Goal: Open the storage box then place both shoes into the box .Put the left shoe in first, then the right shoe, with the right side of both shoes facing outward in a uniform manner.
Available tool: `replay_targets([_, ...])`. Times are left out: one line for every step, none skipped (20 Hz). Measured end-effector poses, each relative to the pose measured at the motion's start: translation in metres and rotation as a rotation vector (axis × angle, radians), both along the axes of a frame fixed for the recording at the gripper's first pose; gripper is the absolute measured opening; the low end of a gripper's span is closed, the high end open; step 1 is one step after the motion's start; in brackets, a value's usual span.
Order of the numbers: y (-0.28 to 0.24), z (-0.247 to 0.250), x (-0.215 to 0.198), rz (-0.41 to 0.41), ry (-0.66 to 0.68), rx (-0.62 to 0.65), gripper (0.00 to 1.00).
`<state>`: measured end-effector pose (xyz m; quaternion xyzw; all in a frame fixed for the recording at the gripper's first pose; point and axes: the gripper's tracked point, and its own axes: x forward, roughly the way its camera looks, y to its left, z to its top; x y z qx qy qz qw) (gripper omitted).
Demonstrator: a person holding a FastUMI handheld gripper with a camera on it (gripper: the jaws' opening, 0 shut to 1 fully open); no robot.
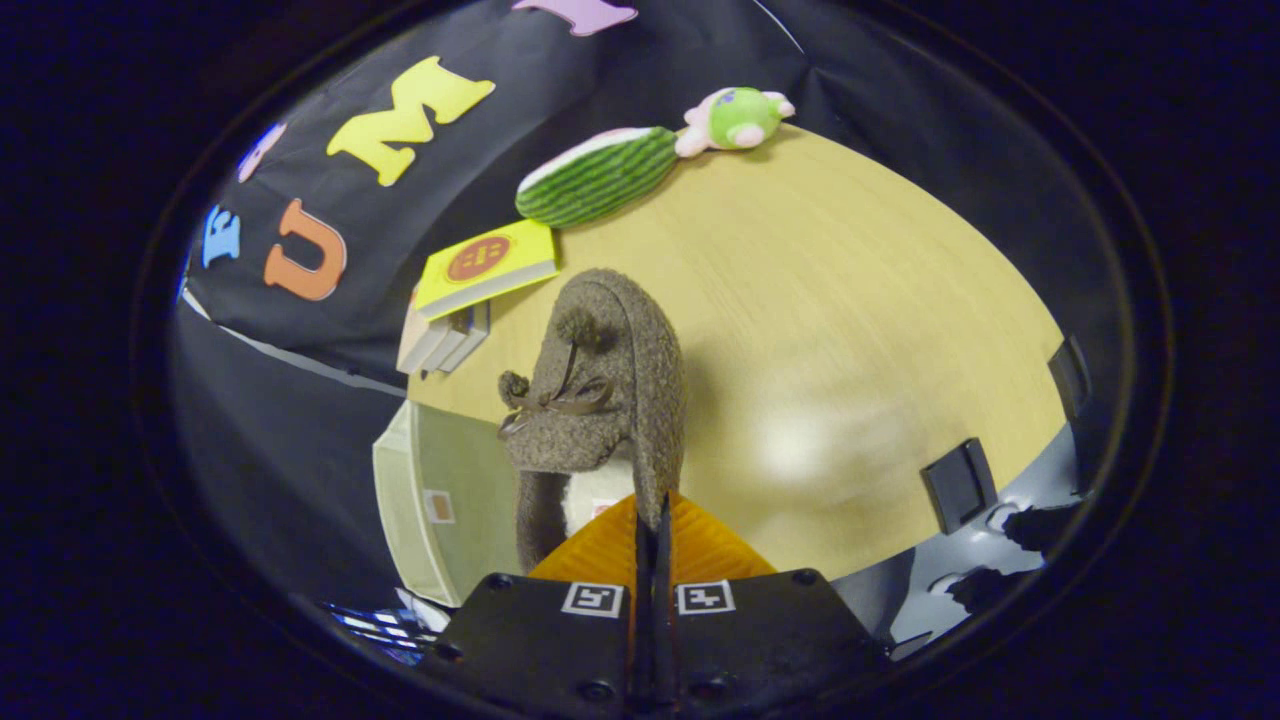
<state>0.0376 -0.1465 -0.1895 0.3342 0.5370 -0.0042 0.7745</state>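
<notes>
Gripper with fingers pressed nearly together, pinching the rim of a fuzzy brown shoe at its side wall; the pinch point itself is partly hidden by the fingers. Shoe held above the table, long axis running away from the fingers, toe toward the table's far edge, bow and pompoms turned to the left. Pale lining just visible in the opening; heel end cut off behind the fingers. Box below and left of the shoe, at the table's left edge; contents not discernible. Beyond: books, melon plush, green plush along the far edge
</notes>
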Motion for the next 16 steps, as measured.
replay_targets([0.012,0.013,0.001,0.0,-0.017,0.015,0.06])
replay_targets([0.025,0.027,0.003,0.002,-0.037,0.024,0.06])
replay_targets([0.041,0.039,0.008,0.009,-0.059,0.027,0.06])
replay_targets([0.053,0.05,0.011,0.016,-0.079,0.029,0.06])
replay_targets([0.069,0.059,0.014,0.026,-0.097,0.034,0.06])
replay_targets([0.087,0.068,0.016,0.035,-0.107,0.045,0.06])
replay_targets([0.106,0.073,0.017,0.052,-0.113,0.053,0.06])
replay_targets([0.122,0.076,0.019,0.068,-0.116,0.055,0.06])
replay_targets([0.14,0.078,0.021,0.089,-0.119,0.055,0.06])
replay_targets([0.157,0.079,0.023,0.102,-0.121,0.055,0.06])
replay_targets([0.174,0.08,0.023,0.113,-0.119,0.056,0.06])
replay_targets([0.189,0.079,0.022,0.13,-0.117,0.057,0.06])
replay_targets([0.201,0.077,0.021,0.138,-0.115,0.052,0.06])
replay_targets([0.21,0.073,0.019,0.145,-0.105,0.038,0.06])
replay_targets([0.217,0.069,0.017,0.15,-0.097,0.022,0.06])
replay_targets([0.223,0.065,0.016,0.154,-0.094,0.004,0.06])
